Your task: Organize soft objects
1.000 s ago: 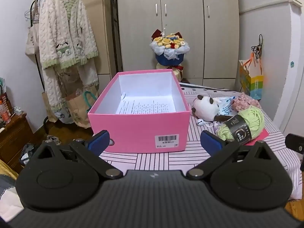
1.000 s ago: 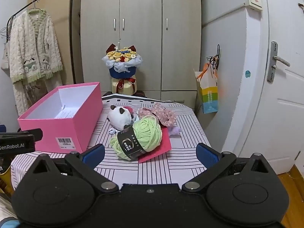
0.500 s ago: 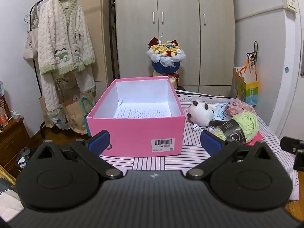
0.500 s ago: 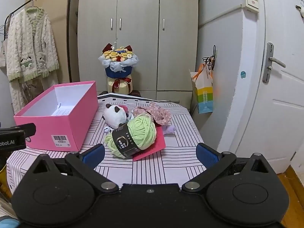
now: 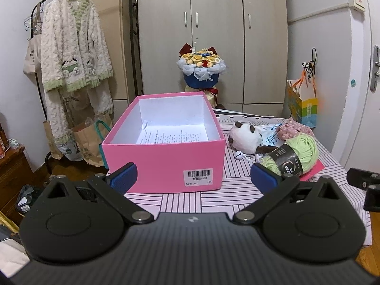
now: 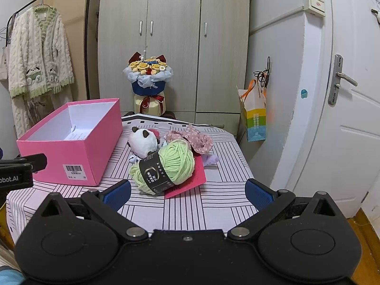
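Both grippers spread wide — nothing held.
Left gripper point(image 5: 193, 175) facing box point(image 5: 163, 163); right gripper point(image 6: 187, 193) facing yarn point(image 6: 166, 166), panda point(image 6: 143, 140) at 11 o'clock.

A pink box point(image 5: 163, 163) with a white inside and a white barcode label sits on a table point(image 6: 201, 206) covered in white cloth with dark stripes in blocks. Right of it, a white panda plush point(image 6: 143, 140) with black ears. A pale green yarn ball point(image 6: 174, 163) has a black band. Under the yarn lies a red card point(image 6: 192, 180). Farther off, a pink floral fabric piece point(image 6: 198, 140). Each hand-held gripper, the left point(image 5: 192, 178) and the right point(image 6: 187, 193), is black with blue fingertips point(image 6: 117, 193). Far back, a bouquet point(image 5: 201, 67) of yellow flowers in blue wrap, and grey-beige wardrobe doors point(image 5: 213, 35).
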